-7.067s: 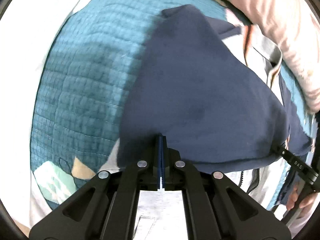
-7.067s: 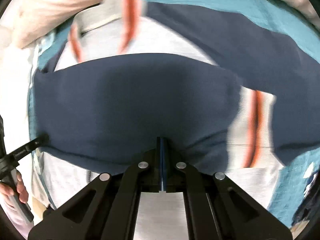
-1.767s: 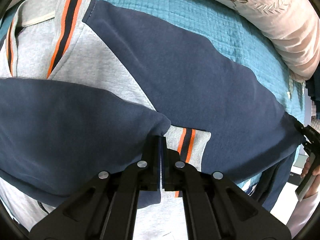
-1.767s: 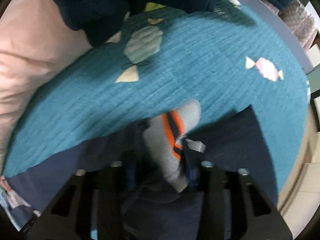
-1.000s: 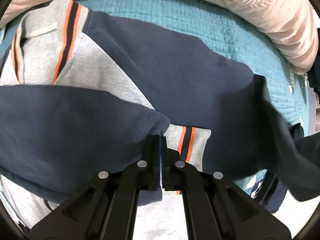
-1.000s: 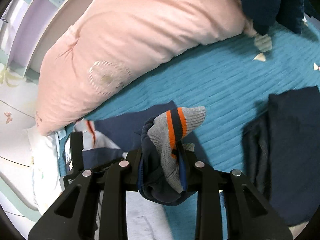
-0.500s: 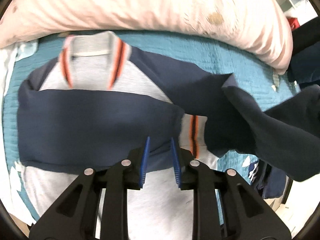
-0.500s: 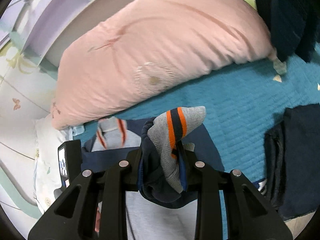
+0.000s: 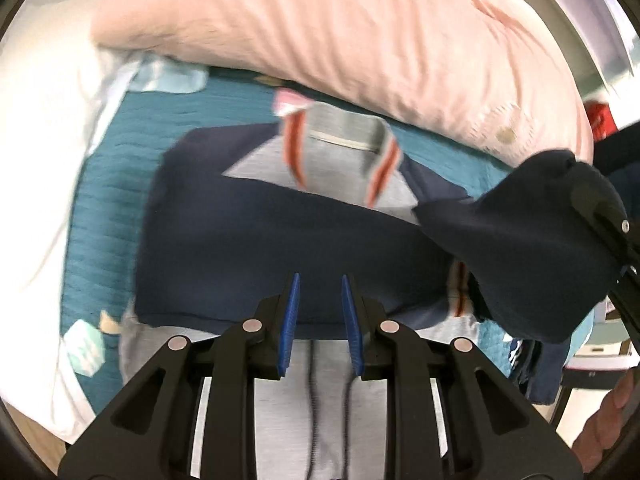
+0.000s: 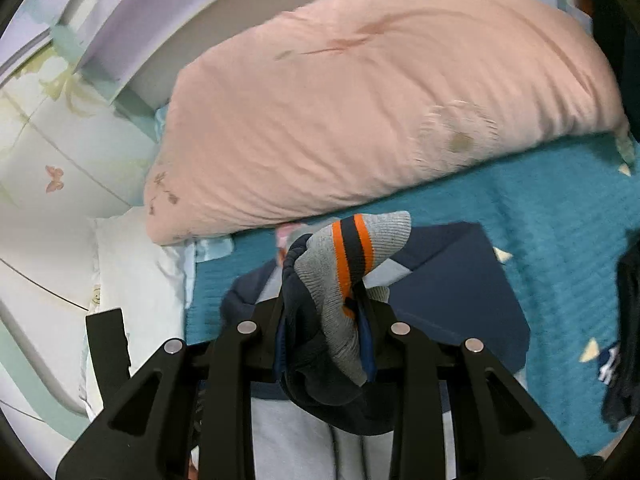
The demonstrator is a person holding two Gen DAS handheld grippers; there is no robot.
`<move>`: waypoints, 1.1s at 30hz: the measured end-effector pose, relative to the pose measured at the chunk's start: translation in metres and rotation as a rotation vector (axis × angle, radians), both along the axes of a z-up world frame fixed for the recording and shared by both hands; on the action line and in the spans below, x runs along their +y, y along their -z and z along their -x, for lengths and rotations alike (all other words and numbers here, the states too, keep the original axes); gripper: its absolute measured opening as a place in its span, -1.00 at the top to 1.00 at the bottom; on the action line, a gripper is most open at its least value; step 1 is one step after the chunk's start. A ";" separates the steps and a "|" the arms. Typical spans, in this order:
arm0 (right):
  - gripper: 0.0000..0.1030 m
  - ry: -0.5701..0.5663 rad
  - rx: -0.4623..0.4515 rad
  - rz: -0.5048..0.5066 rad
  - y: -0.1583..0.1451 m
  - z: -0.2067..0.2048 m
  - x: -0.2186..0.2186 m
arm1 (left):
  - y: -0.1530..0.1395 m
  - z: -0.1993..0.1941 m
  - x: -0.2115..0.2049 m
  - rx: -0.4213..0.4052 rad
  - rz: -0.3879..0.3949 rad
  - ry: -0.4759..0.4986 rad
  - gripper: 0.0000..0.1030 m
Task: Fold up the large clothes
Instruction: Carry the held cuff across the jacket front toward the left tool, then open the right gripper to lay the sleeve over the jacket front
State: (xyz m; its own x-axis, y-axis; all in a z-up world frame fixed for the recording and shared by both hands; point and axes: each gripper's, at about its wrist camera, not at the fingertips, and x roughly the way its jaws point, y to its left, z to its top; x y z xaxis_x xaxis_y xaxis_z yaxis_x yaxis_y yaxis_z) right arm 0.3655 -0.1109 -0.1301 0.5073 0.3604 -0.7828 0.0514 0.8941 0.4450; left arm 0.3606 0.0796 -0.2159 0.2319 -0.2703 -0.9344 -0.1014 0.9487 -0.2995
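Observation:
A grey and navy jacket with orange-striped collar lies on the teal quilt. One navy sleeve is folded flat across its chest. My left gripper is open and empty above the grey front near the hem. My right gripper is shut on the other sleeve's grey cuff with orange stripes and holds it raised. In the left wrist view that lifted navy sleeve hangs at the right, over the jacket's right side.
A large pink pillow lies behind the jacket's collar. The teal quilt spreads to the right, with dark clothes at its right edge. White bedding lies to the left. A headboard stands behind.
My left gripper let go of the folded sleeve, opened and pulled back. My right gripper lifted the other sleeve by its cuff and carried it over toward the jacket.

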 end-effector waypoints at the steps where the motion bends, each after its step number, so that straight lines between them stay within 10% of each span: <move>1: 0.48 -0.009 -0.019 0.022 -0.002 -0.001 0.015 | 0.001 0.002 0.012 0.002 0.005 -0.014 0.56; 11: 0.32 -0.192 0.027 0.151 0.062 -0.008 0.147 | 0.025 0.037 0.128 0.029 -0.005 -0.163 0.37; 15: 0.05 -0.204 0.174 0.099 0.117 -0.014 0.163 | 0.048 0.051 0.154 0.074 -0.012 -0.208 0.37; 20: -0.37 -0.280 0.317 -0.208 0.144 -0.016 0.167 | 0.065 0.057 0.161 0.114 -0.004 -0.232 0.37; 29: -0.37 -0.236 0.176 -0.101 0.091 -0.024 0.094 | 0.063 0.048 0.118 0.110 0.096 -0.155 0.34; 33: -0.37 -0.176 0.154 0.020 0.084 -0.027 0.032 | 0.077 0.042 0.101 0.153 0.087 -0.150 -0.16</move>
